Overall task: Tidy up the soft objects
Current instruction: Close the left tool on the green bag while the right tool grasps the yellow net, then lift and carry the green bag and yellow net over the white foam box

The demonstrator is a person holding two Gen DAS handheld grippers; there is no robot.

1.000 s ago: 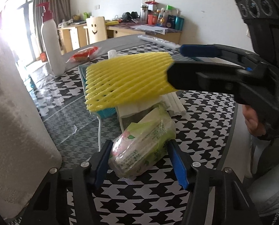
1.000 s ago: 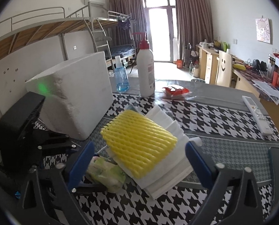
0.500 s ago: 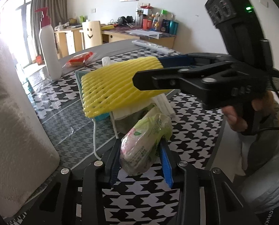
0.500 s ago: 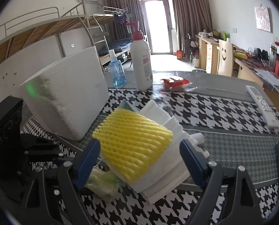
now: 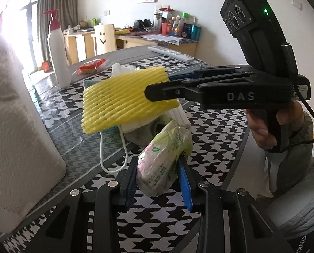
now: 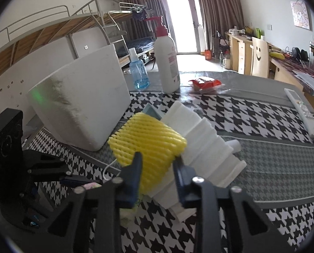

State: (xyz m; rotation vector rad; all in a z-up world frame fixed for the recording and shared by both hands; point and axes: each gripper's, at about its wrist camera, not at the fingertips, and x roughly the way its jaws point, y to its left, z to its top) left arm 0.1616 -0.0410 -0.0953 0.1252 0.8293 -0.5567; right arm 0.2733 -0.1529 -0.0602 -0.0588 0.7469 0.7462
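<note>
Left gripper: squeezing one green tissue pack between its blue pads, lifting it clear of the houndstooth table.
Right gripper: clamping one yellow foam net by its edge, likely peeling it off the pile.
Pile: white foam sheets are lying fanned beneath; a mask loop is dangling.
Bottles: two are standing behind.
</note>
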